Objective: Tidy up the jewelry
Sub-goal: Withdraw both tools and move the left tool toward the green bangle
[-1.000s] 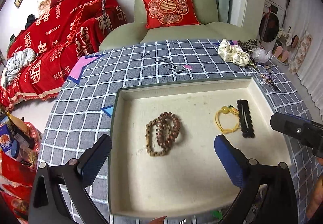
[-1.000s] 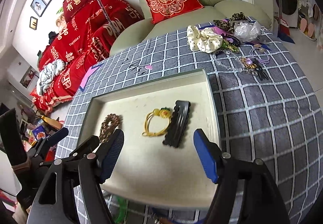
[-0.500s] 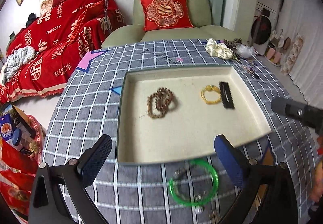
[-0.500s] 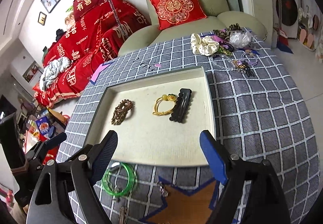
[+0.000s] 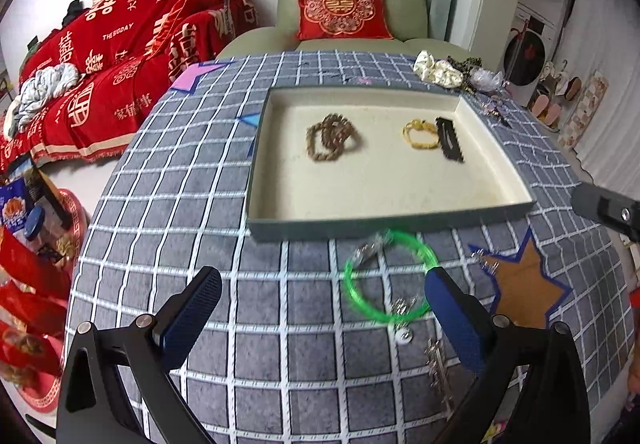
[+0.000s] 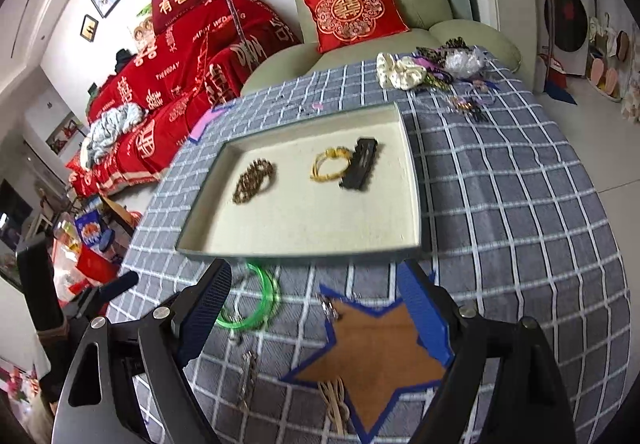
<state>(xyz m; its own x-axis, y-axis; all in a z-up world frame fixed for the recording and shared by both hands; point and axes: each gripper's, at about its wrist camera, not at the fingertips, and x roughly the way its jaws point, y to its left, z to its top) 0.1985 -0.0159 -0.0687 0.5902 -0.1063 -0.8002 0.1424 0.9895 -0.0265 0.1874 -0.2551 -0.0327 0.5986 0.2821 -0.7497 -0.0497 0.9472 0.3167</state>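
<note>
A cream-lined tray [image 5: 384, 218] [image 6: 304, 250] on the checked tablecloth holds a brown bead bracelet [image 5: 330, 136] [image 6: 254, 180], a yellow cord bracelet [image 5: 420, 134] [image 6: 330, 164] and a black hair clip [image 5: 449, 138] [image 6: 360, 162]. A green bangle [image 5: 386, 276] [image 6: 256, 302] lies on the cloth just in front of the tray, with small silver pieces [image 5: 402, 310] around it. My left gripper [image 5: 320, 308] is open and empty, near the bangle. My right gripper [image 6: 316, 308] is open and empty above an orange star patch [image 6: 372, 348].
A pile of scrunchies and hair ties [image 6: 432, 68] [image 5: 448, 72] lies at the table's far right corner. A silver clip [image 6: 248, 376] and a beige cord [image 6: 334, 400] lie on the near cloth. An armchair with a red cushion [image 5: 340, 8] stands behind the table.
Both grippers have pulled back and up from over the tray. The green bangle, silver pieces and star patch in front of the tray have come into view. Both grippers stay open.
</note>
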